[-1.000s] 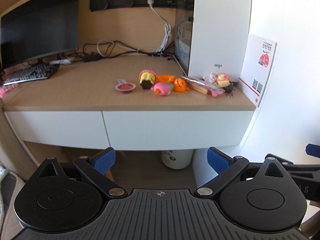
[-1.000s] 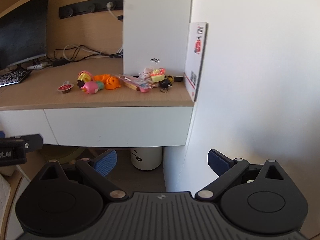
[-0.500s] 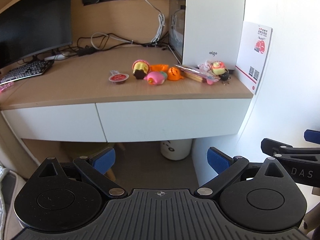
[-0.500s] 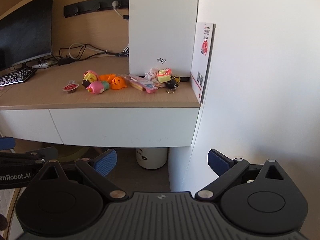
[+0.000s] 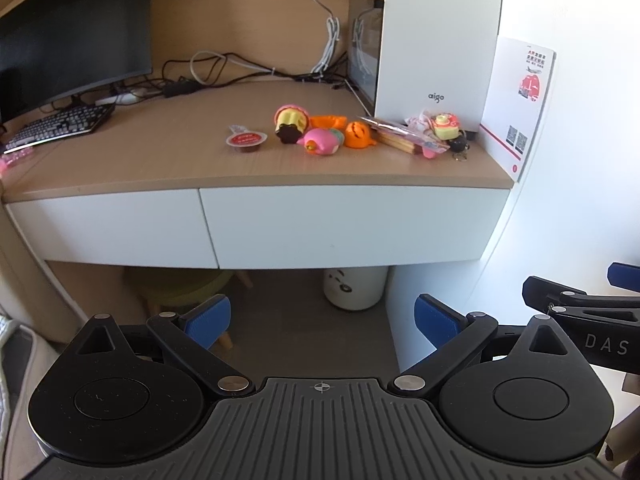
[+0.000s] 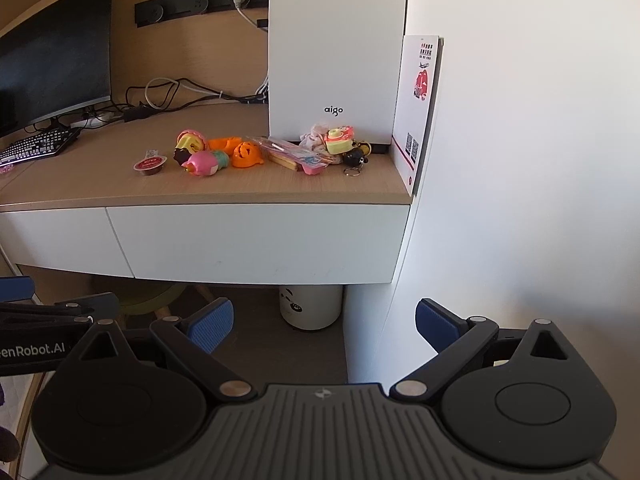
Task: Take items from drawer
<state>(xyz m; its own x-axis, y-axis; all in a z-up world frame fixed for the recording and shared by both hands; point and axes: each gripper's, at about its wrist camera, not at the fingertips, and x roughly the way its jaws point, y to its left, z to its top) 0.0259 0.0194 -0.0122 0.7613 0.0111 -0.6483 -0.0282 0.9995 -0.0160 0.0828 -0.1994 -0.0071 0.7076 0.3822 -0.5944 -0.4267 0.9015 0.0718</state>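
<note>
The left gripper (image 5: 322, 318) was a matte black rig: two round housings, each with a shallow disc recess, flanked a grey ribbed centre plate stamped with a small crosshair mark. Angled black link arms ran forward from silver pivot screws beside that plate, ending in fingers (image 5: 210, 318) faced with blue textured pads. Triangular cut-outs (one above each housing) were topped by small silver screws. The right gripper (image 6: 324, 320) had the same build, its own ribbed plate bearing a small emblem. To the right of the left gripper's plate, the other tool's black side showed white letters "DAS"; left of the right gripper's plate, white lettering read "enRobot.AI".
</note>
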